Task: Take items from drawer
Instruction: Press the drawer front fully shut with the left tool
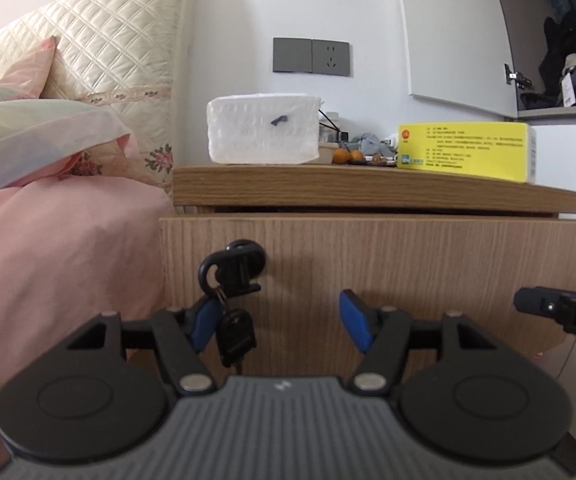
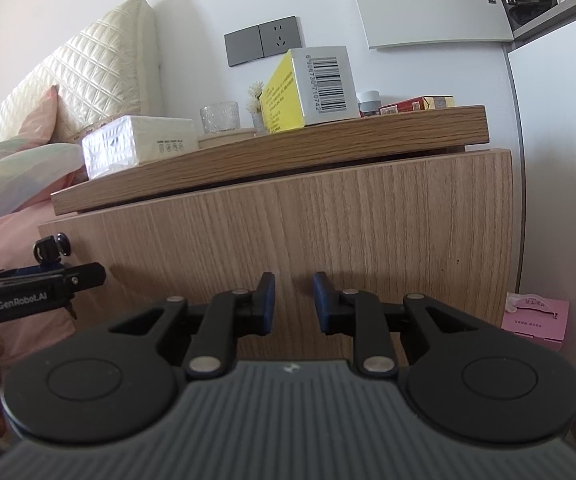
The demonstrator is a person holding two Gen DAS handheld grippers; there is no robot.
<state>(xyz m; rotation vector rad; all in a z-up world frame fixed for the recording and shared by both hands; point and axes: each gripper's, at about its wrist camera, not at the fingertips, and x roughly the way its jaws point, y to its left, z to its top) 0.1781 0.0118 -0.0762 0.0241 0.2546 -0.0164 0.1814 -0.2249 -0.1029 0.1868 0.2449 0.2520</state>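
We face a wooden nightstand whose drawer front (image 1: 375, 280) fills the space just ahead of both sets of jaws. Above the jaws, on its top (image 1: 367, 190), sit a white tissue pack (image 1: 262, 130) and a yellow box (image 1: 463, 150). A bed with pink sheets (image 1: 60, 248) lies left of our left gripper (image 1: 278, 322), whose blue-padded jaws are spread wide and grasp nothing. A black hook with hanging keys (image 1: 232, 280) sits on the drawer front, just ahead of the left finger. Our right gripper (image 2: 293, 302) holds its jaws slightly parted, empty, close to the drawer front.
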